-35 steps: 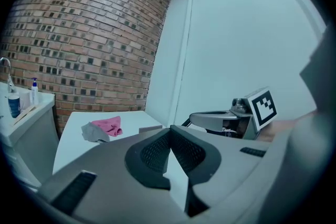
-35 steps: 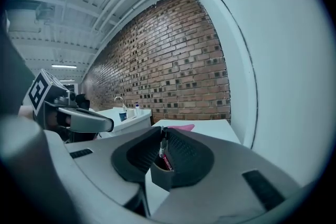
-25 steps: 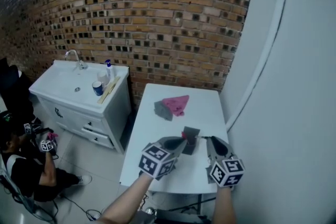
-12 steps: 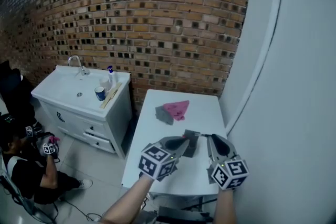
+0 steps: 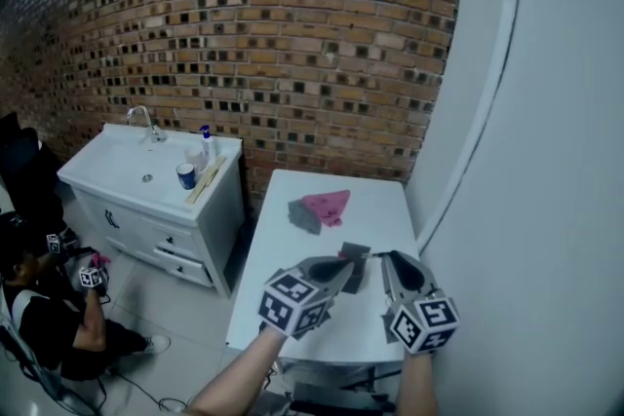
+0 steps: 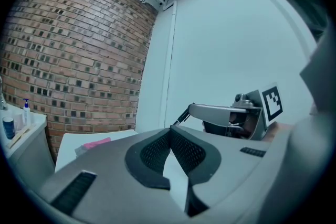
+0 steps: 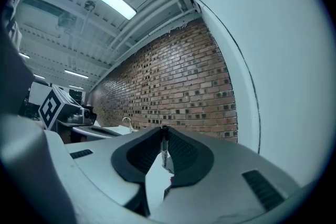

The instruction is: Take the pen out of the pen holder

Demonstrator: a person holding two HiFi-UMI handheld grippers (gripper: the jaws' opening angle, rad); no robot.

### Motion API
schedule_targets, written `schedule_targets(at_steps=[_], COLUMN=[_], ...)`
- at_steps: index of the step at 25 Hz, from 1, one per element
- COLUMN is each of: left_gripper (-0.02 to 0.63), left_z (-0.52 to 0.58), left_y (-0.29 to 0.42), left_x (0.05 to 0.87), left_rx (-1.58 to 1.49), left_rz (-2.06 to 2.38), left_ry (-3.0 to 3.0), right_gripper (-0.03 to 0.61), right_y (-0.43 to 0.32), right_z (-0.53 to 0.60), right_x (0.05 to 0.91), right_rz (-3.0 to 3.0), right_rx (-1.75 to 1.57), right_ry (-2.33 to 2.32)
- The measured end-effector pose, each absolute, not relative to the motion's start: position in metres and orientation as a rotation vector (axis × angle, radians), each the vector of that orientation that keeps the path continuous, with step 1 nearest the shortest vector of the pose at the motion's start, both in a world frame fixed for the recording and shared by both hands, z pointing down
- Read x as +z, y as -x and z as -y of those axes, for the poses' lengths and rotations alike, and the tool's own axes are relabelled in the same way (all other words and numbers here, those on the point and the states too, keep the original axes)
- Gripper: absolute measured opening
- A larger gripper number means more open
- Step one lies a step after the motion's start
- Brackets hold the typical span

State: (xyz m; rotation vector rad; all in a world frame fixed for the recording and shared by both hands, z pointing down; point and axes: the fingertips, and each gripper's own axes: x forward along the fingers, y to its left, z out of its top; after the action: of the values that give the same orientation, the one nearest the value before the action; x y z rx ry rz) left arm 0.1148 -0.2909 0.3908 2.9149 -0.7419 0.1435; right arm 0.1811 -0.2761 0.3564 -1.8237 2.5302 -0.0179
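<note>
The dark pen holder point(image 5: 357, 270) stands on the white table point(image 5: 375, 200) near its front edge. My right gripper point(image 5: 387, 256) is just right of the holder and above it, shut on a thin dark pen point(image 5: 376, 254) that sticks out leftward from its tips. In the right gripper view the pen point(image 7: 165, 149) runs upright between the jaws of the right gripper point(image 7: 163, 129). My left gripper point(image 5: 346, 266) hovers at the holder's left side. Its jaws meet with nothing between them in the left gripper view point(image 6: 170, 129), which also shows the pen point(image 6: 182, 116).
A pink cloth point(image 5: 328, 204) and a grey cloth point(image 5: 303, 213) lie at the table's far end. A white sink cabinet point(image 5: 146, 172) stands left of the table. A person point(image 5: 49, 317) sits on the floor at lower left. A white wall point(image 5: 526, 209) runs close along the right.
Both grippers have risen a little over the table's front. The right one keeps its hold on the pen, and the left stays shut.
</note>
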Motion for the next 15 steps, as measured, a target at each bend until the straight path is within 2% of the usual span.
schedule_targets(at_steps=[15], left_gripper=[0.008], left_z=[0.2872], left_y=[-0.1095], left_x=[0.3911], left_rx=[0.148], left_rz=[0.744], left_ry=[-2.913], right_gripper=[0.054], right_y=[-0.1758], right_z=[0.2721], right_x=[0.3554], right_rz=[-2.521], right_rx=[-0.017], right_ry=[1.835])
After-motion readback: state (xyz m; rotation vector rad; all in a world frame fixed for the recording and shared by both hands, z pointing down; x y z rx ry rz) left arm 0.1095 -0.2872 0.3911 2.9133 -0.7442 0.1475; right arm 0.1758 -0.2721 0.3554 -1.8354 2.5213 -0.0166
